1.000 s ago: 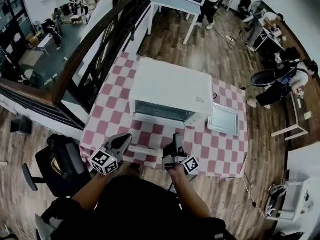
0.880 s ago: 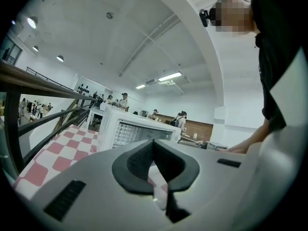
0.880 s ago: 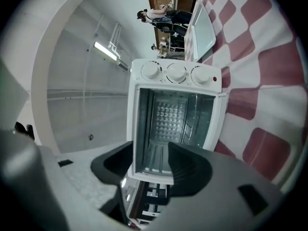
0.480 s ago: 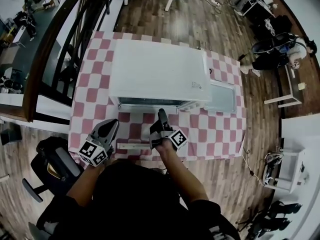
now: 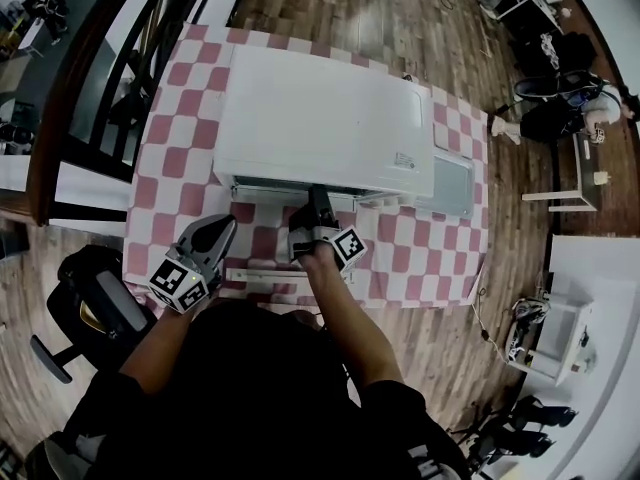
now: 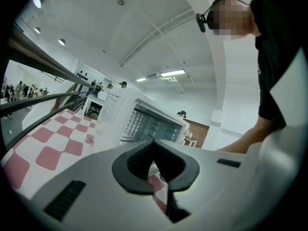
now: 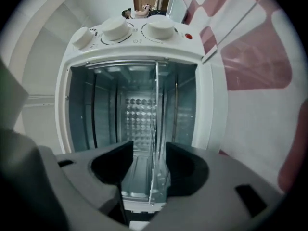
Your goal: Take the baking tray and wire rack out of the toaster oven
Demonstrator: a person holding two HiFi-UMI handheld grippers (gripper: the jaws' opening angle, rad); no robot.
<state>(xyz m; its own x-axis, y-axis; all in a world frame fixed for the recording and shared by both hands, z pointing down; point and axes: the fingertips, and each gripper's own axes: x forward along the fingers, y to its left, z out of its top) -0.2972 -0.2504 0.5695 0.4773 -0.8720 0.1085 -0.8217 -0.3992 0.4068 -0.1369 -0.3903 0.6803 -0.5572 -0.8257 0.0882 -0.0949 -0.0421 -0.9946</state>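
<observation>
Wire rack (image 7: 155, 129) sits inside the open toaster oven (image 7: 134, 81), a thin line up the middle of the right gripper view. The right gripper (image 7: 144, 160) has just been opening. Its jaws stand wide with the rack's front edge between them, neither pad pressing it. The left gripper (image 6: 154, 146) has its tips together, empty. The baking tray (image 5: 452, 183) lies right of the oven.

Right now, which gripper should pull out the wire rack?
Right. The right gripper is at the toaster oven's mouth, jaws just opened astride the wire rack's edge; the left gripper sits back.
</observation>
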